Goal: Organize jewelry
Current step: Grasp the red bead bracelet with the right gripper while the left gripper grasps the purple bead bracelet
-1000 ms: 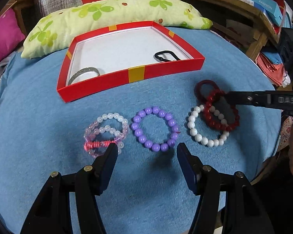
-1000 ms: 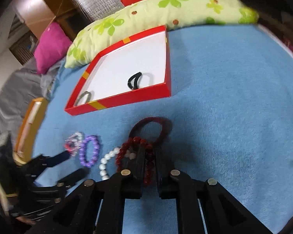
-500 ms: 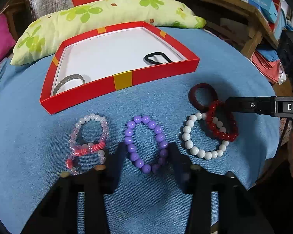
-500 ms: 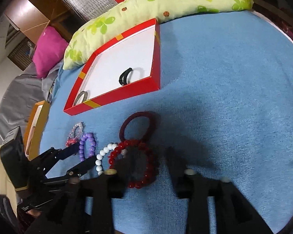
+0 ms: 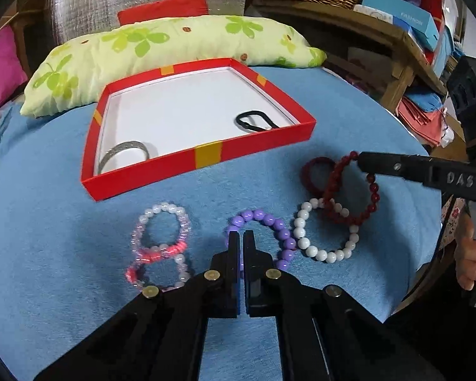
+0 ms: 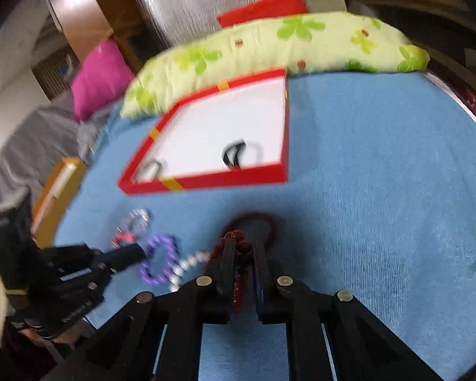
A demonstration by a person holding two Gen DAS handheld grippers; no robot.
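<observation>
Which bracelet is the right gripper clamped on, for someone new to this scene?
Start at the red tray on the blue cloth; four bracelet clusters lie in front of it. At the far right, the right gripper pinches the dark red beaded bracelet, overlapping the white pearl bracelet; beside it lies a plain maroon band.

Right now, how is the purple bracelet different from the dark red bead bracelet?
The purple bracelet has bigger, lilac beads; the red bracelet has smaller, dark red ones. The purple bracelet lies flat on the blue cloth, pinched at its near side by the left gripper; the red bracelet is tilted, one side lifted by the right gripper. Both are round bead loops, each clamped in shut jaws.
</observation>
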